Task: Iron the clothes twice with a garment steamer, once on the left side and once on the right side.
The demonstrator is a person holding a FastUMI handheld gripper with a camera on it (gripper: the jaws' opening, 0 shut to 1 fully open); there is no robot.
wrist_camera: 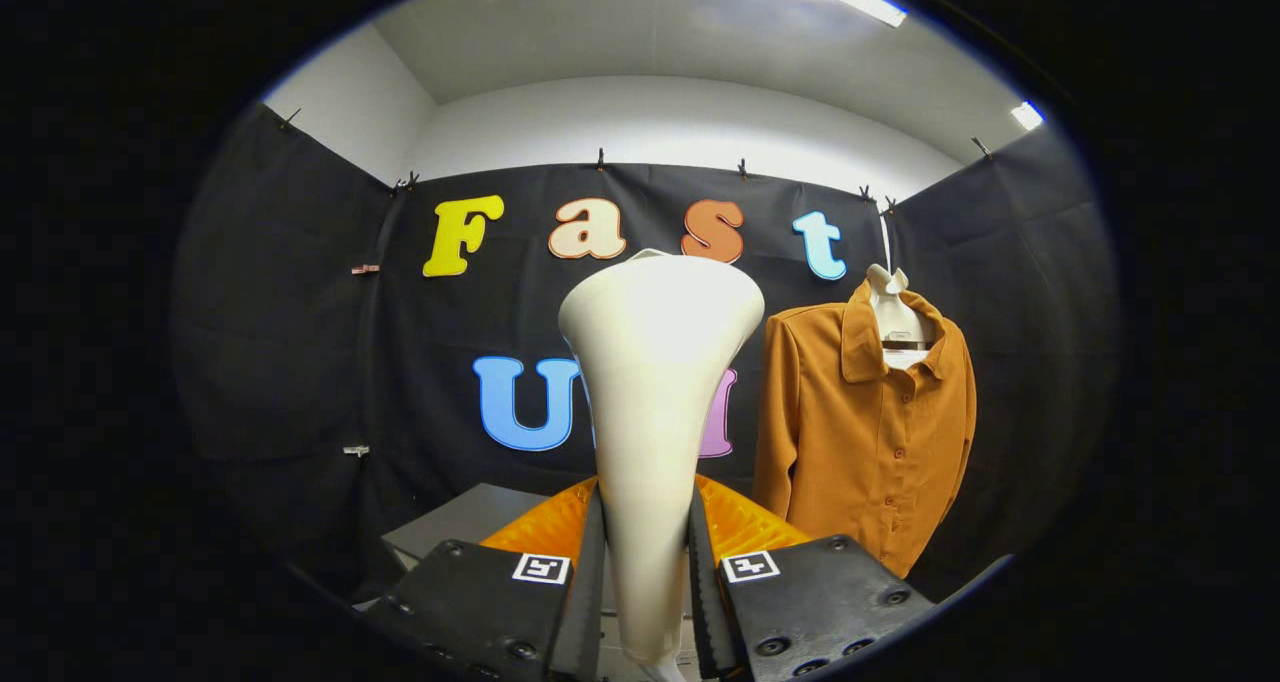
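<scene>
Tongs (647,582) clamp the steamer (650,412) upright, its head raised, well short of the shirt (860,432) hanging beyond to the right; carrying seems in hand, and next it must reach the shirt's left side.

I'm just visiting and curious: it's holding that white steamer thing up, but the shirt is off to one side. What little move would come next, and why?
Probably swing the steamer sideways toward the orange shirt. The gripper is shut on the steamer's handle, both fingers pressing it, so the grasp looks done. The shirt hangs on its hanger against the booth wall, beyond the fingers and apart from the steamer head, so nothing touches the fabric yet.
</scene>
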